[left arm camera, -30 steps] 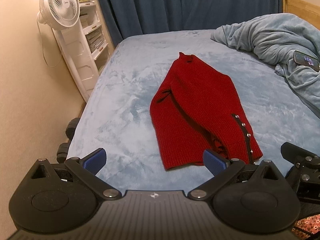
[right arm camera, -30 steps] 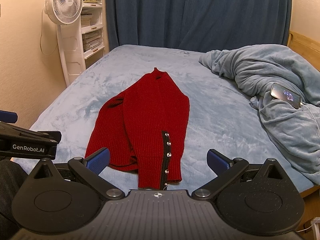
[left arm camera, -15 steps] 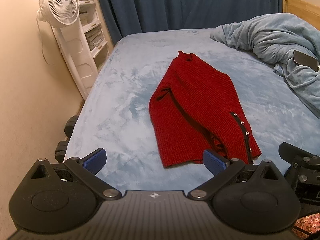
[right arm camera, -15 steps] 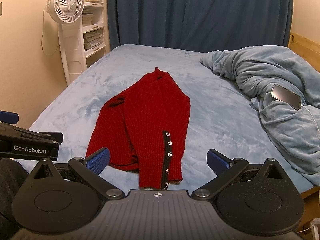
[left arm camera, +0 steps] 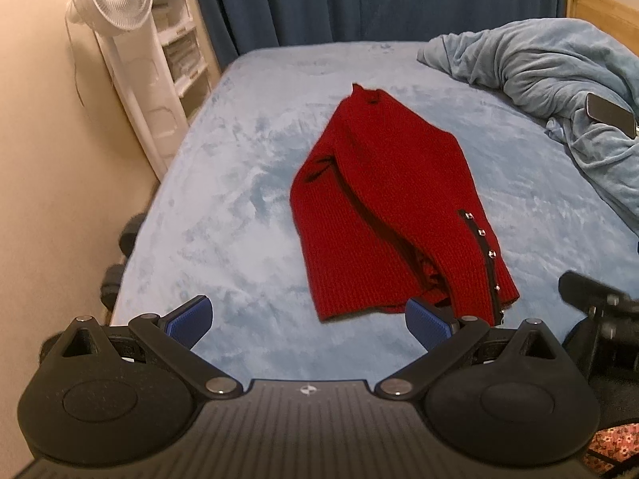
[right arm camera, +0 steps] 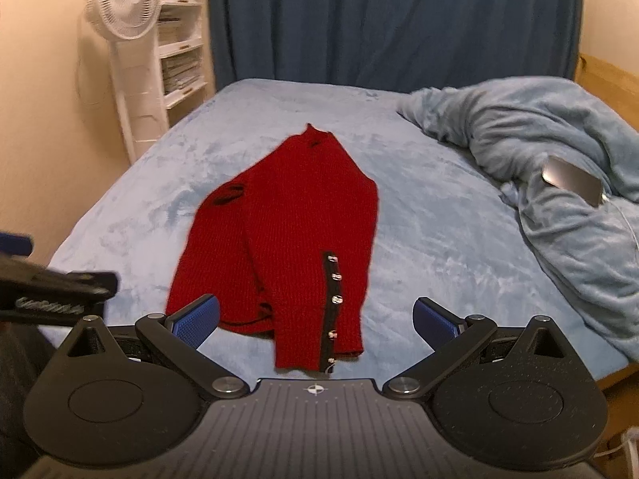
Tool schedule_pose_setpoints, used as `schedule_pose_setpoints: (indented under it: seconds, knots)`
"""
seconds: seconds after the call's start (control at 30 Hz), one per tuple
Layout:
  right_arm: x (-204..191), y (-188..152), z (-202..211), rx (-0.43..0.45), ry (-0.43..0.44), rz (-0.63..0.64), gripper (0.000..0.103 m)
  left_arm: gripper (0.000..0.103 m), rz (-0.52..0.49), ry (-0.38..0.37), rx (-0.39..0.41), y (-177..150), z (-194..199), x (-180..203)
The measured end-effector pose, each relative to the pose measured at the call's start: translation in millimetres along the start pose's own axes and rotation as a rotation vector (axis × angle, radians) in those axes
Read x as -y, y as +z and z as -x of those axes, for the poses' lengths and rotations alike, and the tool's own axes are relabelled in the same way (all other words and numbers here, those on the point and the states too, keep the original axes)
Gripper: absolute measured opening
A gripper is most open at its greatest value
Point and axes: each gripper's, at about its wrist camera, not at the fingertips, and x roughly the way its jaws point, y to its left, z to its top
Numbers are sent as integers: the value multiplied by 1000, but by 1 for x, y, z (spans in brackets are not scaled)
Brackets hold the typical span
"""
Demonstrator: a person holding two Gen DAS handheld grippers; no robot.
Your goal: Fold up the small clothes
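Note:
A small red knit sweater (left arm camera: 383, 199) with a black strip of silver snaps lies folded lengthwise on the blue bed (left arm camera: 239, 219), neck pointing away; it also shows in the right wrist view (right arm camera: 295, 231). My left gripper (left arm camera: 309, 319) is open and empty, held above the bed's near edge just short of the sweater's hem. My right gripper (right arm camera: 317, 315) is open and empty, above the hem end with the snap strip between its jaws in view. Each gripper's body shows at the edge of the other's view.
A rumpled blue blanket (right arm camera: 539, 151) lies on the right side of the bed with a phone (right arm camera: 571, 179) on it. A white standing fan (right arm camera: 124, 32) and white shelves stand left of the bed by the wall. Dark blue curtains hang behind.
Both grippers have drifted slightly; the view shifts a little and is blurred. The phone's screen has gone dark. The sweater has not moved and both grippers stay open.

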Motion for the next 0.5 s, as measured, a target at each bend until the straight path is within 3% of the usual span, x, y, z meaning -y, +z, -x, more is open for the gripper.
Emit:
schedule_pose_setpoints:
  seconds: [0.17,0.27,0.33,0.5]
  knots:
    - [27,-1,-28,-69,-51,-100,102,103,33,-61,-28,8,-22,-2]
    - [43,-5,-43,-87,-99,-122,102,103,-23,-116,-18,19,-42,18]
    - [55,-7,-50,-102,-127,-139,102,103,-60,-198,-38,31,-63,39]
    - [83,-16,-65,-161,-154,-196,102,103,-84,-376,-194,60,-147,91]
